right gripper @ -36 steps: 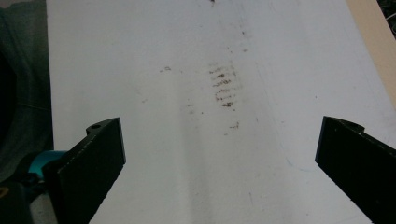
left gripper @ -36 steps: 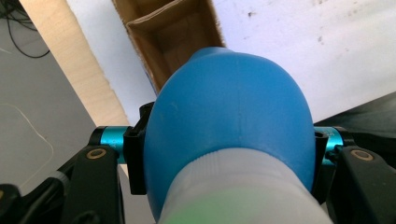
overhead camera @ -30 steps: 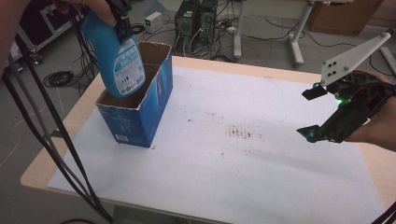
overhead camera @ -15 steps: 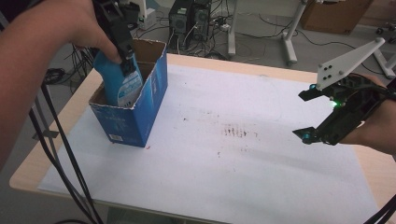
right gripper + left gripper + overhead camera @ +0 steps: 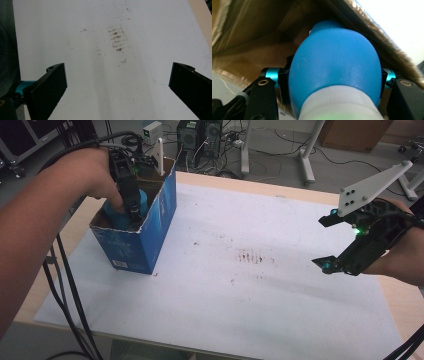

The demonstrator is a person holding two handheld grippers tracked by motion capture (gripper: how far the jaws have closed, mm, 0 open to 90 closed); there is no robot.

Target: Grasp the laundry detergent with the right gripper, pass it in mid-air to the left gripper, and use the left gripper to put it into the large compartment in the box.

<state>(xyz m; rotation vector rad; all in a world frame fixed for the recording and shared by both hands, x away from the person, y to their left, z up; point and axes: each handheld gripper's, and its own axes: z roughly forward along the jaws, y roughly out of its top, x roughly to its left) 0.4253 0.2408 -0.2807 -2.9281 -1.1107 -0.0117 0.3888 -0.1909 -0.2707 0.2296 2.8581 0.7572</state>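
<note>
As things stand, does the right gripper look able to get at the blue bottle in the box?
Probably not. The blue bottle sits deep in the blue box, with the left gripper shut on it from above. The right gripper hangs open across the table.

A blue bottle with a white neck stands inside the blue cardboard box.

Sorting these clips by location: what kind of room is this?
Probably a lab or workshop: desktop computer towers and loose cables on the floor, bare desk legs beyond the paper-covered table.
</note>
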